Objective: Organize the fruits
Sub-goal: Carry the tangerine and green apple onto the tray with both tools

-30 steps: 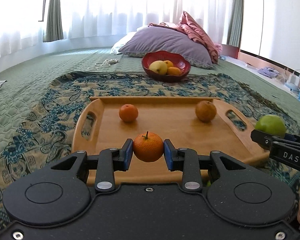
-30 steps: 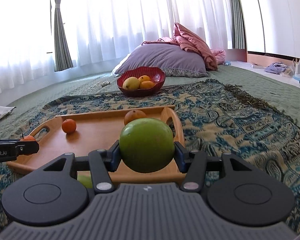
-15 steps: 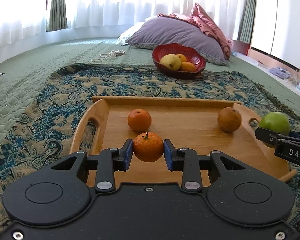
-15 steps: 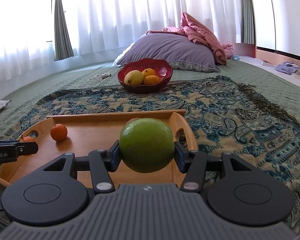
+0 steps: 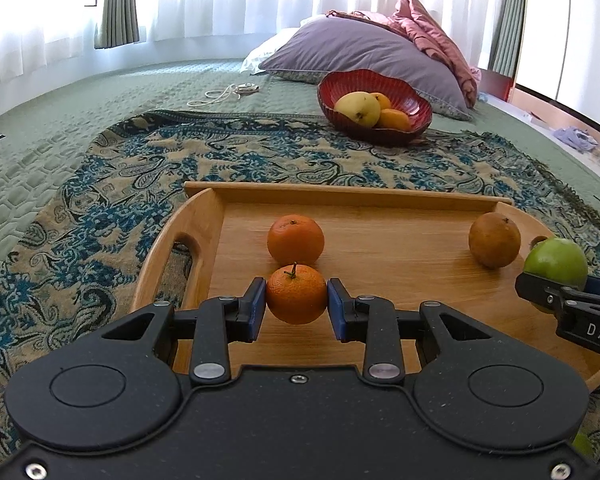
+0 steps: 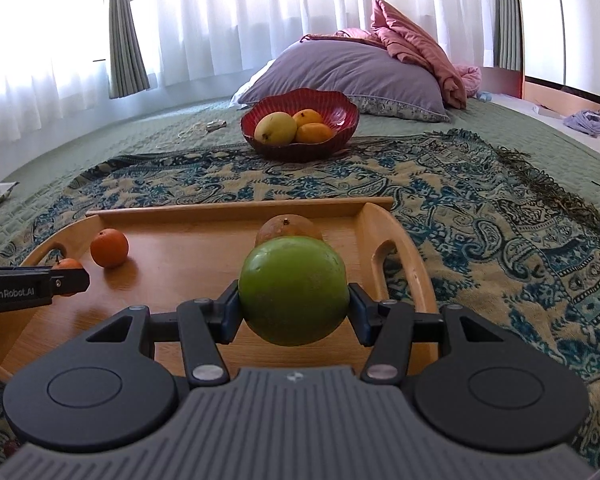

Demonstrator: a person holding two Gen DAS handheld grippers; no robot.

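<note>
My left gripper (image 5: pixel 296 300) is shut on a small stemmed orange (image 5: pixel 296 295) and holds it over the near left part of a wooden tray (image 5: pixel 204 220). A second orange (image 5: pixel 295 239) and a brown round fruit (image 5: pixel 494 239) lie on the tray. My right gripper (image 6: pixel 293 309) is shut on a green apple (image 6: pixel 293 290) over the tray's right side (image 6: pixel 416 256); the apple also shows in the left wrist view (image 5: pixel 556 261). A red bowl (image 5: pixel 412 100) beyond the tray holds a yellow pear (image 5: pixel 357 108) and two oranges.
The tray sits on a blue paisley throw (image 5: pixel 100 208) over a green quilted bedspread (image 5: pixel 40 136). A purple pillow (image 5: pixel 360 52) and a pink blanket (image 5: pixel 432 36) lie behind the bowl. A white cord (image 5: pixel 224 94) lies at the back left.
Both grippers have moved forward over the tray with their fruits still held. The tray fruits and the bowl look closer. The left view has shifted left.
</note>
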